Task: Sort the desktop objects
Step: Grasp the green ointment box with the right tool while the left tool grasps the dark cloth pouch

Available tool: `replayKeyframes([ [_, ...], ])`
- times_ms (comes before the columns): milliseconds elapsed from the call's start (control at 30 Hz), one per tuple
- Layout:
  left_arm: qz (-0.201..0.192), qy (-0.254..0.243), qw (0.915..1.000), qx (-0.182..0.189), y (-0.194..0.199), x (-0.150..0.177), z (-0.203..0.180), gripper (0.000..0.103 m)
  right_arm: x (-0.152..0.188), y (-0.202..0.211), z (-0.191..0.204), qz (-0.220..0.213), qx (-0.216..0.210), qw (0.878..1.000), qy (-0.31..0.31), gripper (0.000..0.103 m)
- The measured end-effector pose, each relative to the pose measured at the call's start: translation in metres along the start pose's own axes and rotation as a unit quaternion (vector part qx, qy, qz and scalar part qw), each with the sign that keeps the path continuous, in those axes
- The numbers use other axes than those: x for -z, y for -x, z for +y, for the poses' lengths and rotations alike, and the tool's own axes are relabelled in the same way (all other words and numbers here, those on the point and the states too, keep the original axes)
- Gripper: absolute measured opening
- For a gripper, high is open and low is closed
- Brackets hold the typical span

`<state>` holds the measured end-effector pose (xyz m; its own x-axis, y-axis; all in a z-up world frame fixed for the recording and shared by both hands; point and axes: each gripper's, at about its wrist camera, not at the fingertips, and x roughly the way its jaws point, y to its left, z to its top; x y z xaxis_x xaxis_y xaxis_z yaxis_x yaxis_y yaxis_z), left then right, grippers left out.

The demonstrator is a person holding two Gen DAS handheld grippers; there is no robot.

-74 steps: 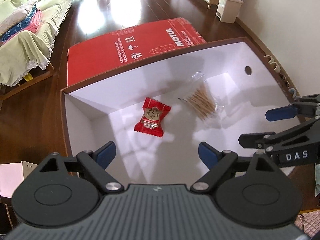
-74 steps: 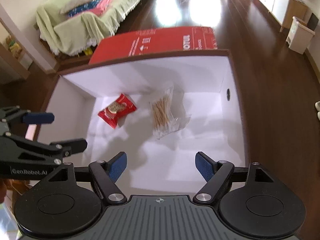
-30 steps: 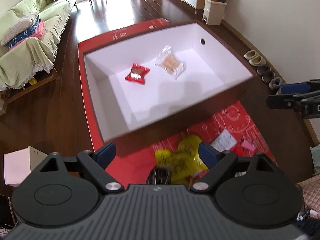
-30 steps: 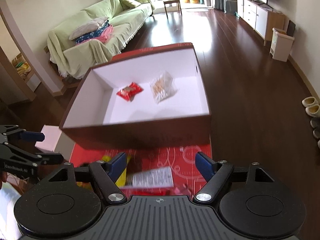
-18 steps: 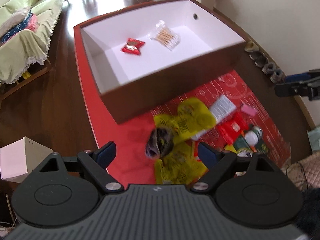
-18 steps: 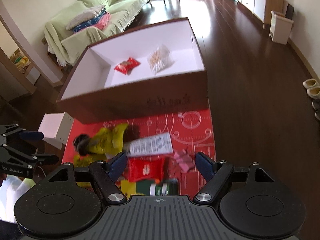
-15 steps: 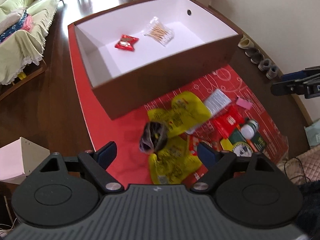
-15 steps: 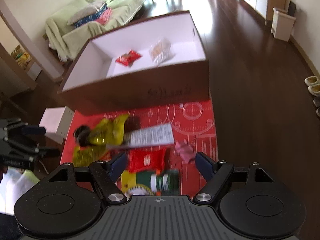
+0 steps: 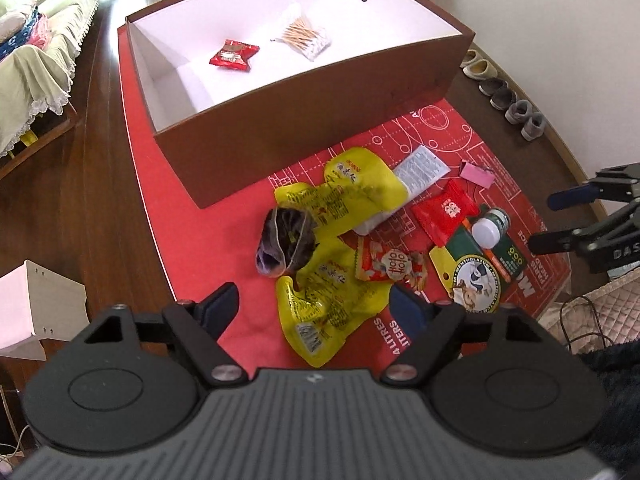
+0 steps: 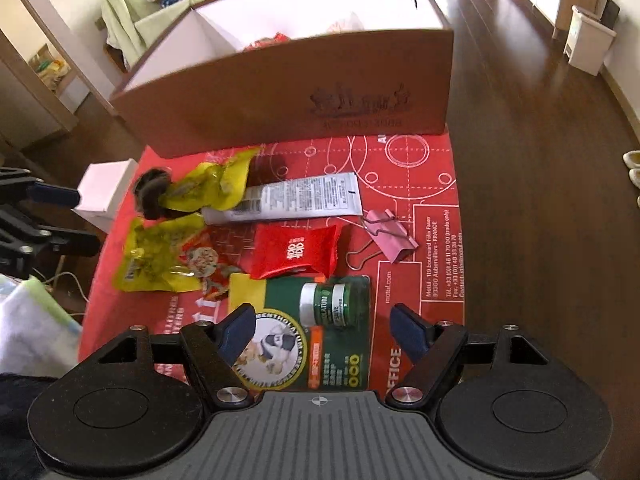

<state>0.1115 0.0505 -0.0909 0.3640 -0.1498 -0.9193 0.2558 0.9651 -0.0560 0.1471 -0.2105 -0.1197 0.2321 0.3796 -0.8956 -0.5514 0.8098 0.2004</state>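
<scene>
In the left wrist view, the left gripper (image 9: 314,306) is held at the bottom centre of the frame with its jaws wide apart, having just been closing slightly; nothing is gripped, and a yellow packet (image 9: 326,314) is seen on the red mat (image 9: 200,248) between them. The right gripper (image 10: 323,326) is likewise spread wide and empty above a green carded jar (image 10: 328,310). The brown box (image 9: 320,108) is seen in the upper half, a red sachet (image 9: 234,54) and a cotton swab bag (image 9: 306,38) lying inside it.

Both wrist views steeply downward, near, sharing red mat (image 9: 224,280) clutter.
</scene>
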Motion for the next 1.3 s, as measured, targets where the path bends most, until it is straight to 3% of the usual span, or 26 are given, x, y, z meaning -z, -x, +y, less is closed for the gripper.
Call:
replayKeyframes([
  [233, -0.001, -0.001, 1.0, 0.001, -0.004, -0.001, -0.001, 0.079, -0.001, -0.023, -0.002, 0.009, 0.008, 1.0, -0.003, 0.077],
  [267, -0.001, -0.001, 1.0, 0.0, -0.005, -0.001, -0.001, 0.079, -0.001, -0.025, -0.003, 0.01, 0.011, 1.0, -0.004, 0.073],
  [300, -0.002, 0.0, 1.0, 0.0, -0.006, -0.001, 0.0, 0.079, -0.002, -0.028, -0.004, 0.012, 0.012, 1.0, -0.004, 0.058],
  [567, -0.003, -0.006, 1.0, 0.0, -0.012, -0.003, 0.001, 0.076, -0.002, -0.041, -0.009, 0.018, 0.022, 1.0, -0.008, 0.055],
  [667, -0.005, -0.019, 0.9998, 0.0, -0.015, -0.004, -0.002, 0.076, -0.002, -0.042, -0.006, 0.015, 0.026, 1.0, 0.009, 0.046],
  [700, -0.006, -0.024, 0.9997, 0.0, -0.016, -0.004, -0.004, 0.075, -0.002, -0.041, -0.004, 0.015, 0.026, 0.999, 0.015, 0.036],
  [900, -0.012, -0.058, 0.9982, -0.01, -0.025, -0.004, -0.011, 0.075, 0.001, -0.034, -0.003, 0.015, 0.03, 0.999, 0.02, 0.034],
  [1067, -0.014, -0.036, 0.9992, -0.009, -0.037, -0.004, 0.0, 0.073, 0.003, -0.024, -0.007, 0.012, 0.028, 0.999, 0.011, 0.034],
  [1133, -0.012, -0.022, 0.9997, -0.008, -0.042, -0.005, 0.006, 0.064, 0.003, -0.021, -0.008, 0.011, 0.028, 1.0, 0.008, 0.034],
  [1300, 0.002, -0.019, 0.9998, -0.01, -0.06, -0.012, 0.012, 0.054, 0.003, -0.018, -0.008, 0.014, 0.027, 1.0, 0.004, 0.034],
])
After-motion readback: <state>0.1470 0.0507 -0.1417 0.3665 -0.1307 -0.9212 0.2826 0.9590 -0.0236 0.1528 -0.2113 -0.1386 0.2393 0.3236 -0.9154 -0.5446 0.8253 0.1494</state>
